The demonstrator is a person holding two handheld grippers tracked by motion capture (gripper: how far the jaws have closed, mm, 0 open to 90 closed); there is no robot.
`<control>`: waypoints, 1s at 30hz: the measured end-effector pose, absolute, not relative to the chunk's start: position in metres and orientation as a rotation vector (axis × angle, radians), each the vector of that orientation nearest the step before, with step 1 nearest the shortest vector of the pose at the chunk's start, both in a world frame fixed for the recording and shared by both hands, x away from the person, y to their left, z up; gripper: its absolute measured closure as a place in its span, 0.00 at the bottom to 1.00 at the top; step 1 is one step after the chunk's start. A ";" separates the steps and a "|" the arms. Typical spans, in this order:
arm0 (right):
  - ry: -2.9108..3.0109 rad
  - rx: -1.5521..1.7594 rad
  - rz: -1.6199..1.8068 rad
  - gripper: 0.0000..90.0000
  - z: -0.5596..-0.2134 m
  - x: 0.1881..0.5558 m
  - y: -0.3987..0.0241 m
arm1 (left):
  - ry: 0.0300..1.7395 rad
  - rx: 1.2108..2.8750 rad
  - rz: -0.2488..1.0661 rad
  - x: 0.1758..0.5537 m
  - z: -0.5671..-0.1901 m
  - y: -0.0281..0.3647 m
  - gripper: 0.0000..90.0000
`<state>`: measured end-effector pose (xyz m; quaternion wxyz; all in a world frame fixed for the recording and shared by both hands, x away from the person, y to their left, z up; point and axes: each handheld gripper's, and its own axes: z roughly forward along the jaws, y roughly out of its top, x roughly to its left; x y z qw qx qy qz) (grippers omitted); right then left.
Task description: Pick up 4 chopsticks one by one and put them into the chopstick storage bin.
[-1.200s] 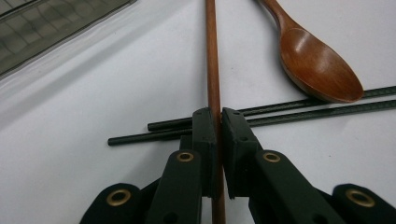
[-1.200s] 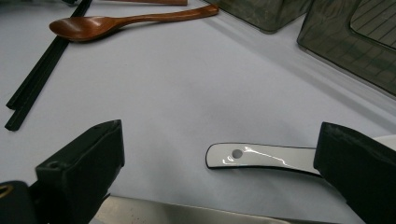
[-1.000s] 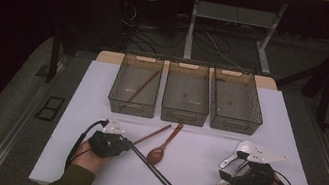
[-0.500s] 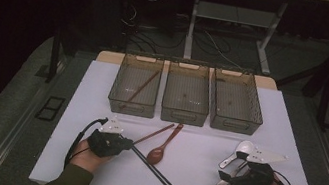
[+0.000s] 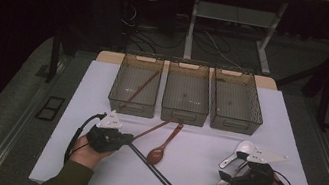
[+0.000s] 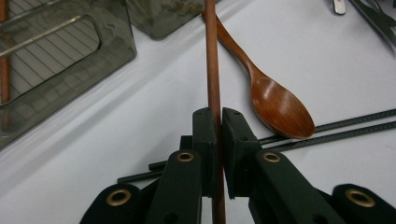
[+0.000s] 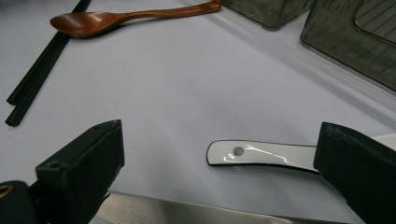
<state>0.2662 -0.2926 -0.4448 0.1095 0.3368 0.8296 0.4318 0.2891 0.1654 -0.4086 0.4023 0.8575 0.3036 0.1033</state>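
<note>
Three smoky plastic bins [image 5: 187, 94] stand in a row at the far side of the white table [image 5: 201, 164] in the high view, and the left bin [image 5: 136, 85] already holds one brown chopstick [image 5: 142, 87]. This makes me think the utensils are sorted by kind, so a matching stick probably belongs there. My left gripper [image 5: 112, 137] rests near the front left of the table, and a second brown chopstick [image 5: 152, 128] runs from it toward the bins. Just beside it lie a wooden spoon [image 5: 163, 145] and a pair of black chopsticks [image 5: 155, 168]. My right gripper [image 5: 241, 179] sits at the front right, over a white spoon [image 5: 238, 153] and a metal fork [image 5: 222, 183].

In the left gripper view, my jaws are pressed onto the brown chopstick [image 6: 212, 70], near its lower end, so the long part points forward, toward the bins. The wooden spoon [image 6: 275, 100] lies just to its right, with its bowl across the black chopsticks [image 6: 345, 128].

In the right gripper view, my jaws stand wide apart and hold nothing. Between them lies the white spoon's handle [image 7: 261, 154] on the table, which I judge is the next thing to take.
</note>
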 end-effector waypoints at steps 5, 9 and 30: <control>2.438 0.989 1.270 0.02 -0.445 0.266 -0.292 | 0.771 2.148 0.256 0.294 -0.404 0.167 0.93; 2.440 0.981 1.272 0.02 -0.445 0.266 -0.292 | 0.777 2.139 0.243 0.298 -0.400 0.169 0.93; 2.438 1.001 1.259 0.02 -0.446 0.267 -0.292 | 0.792 2.088 0.246 0.334 -0.378 0.174 0.93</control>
